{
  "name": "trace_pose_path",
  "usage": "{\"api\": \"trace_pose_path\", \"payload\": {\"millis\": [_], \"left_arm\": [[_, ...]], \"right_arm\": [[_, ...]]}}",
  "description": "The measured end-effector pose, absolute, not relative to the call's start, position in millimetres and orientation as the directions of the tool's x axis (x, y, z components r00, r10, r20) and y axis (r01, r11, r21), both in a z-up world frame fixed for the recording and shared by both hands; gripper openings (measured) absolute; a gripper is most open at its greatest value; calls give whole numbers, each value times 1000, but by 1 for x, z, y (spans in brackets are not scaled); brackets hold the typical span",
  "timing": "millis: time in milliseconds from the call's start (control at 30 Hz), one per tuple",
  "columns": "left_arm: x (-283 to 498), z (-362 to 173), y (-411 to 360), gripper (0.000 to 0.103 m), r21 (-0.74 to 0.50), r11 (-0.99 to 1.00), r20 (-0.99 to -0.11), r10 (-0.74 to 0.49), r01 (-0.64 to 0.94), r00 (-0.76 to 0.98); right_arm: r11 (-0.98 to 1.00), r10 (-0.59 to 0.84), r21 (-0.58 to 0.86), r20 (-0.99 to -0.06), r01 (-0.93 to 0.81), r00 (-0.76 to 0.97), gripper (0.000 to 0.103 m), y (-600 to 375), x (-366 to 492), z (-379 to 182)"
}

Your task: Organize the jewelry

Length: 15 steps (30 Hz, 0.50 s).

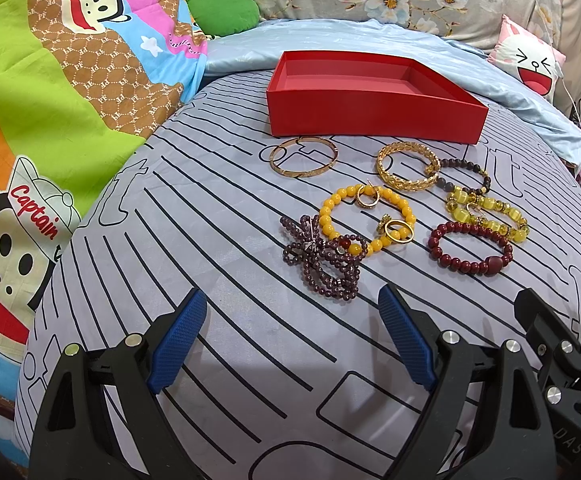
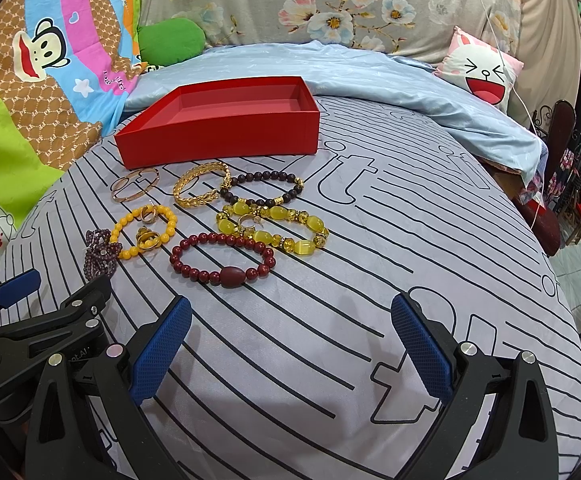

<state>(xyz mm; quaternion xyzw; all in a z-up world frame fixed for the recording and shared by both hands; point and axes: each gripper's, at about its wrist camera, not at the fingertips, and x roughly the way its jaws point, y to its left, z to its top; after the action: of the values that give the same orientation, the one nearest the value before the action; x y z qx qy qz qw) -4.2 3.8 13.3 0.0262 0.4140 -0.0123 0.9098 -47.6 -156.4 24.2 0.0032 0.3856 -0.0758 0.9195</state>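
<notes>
Jewelry lies spread on the striped bed sheet in the left wrist view, just in front of the red box: a purple bead bundle nearest the left gripper, whose jaws stand wide apart and hold nothing, with a yellow bead bracelet and thin gold bangle beyond. In the right wrist view, the right gripper hovers with jaws apart and empty, and the dark red bead bracelet lies nearest it, ahead of the pale yellow bracelet, the gold leaf bangle and the box.
</notes>
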Motion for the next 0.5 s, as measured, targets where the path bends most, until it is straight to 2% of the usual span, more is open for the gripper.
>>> {"api": "trace_pose_path", "payload": {"millis": [333,500], "left_arm": [[-4,11,5,84,28,998,-754,-9,47,657],[-7,13,14,87,-23,999,-746,-34,26,665]], "right_arm": [[989,-133,-48,-712,141,689,97,-158,-47,23],[990,-126,-46,-715,134,688,96,-157,-48,24]]}}
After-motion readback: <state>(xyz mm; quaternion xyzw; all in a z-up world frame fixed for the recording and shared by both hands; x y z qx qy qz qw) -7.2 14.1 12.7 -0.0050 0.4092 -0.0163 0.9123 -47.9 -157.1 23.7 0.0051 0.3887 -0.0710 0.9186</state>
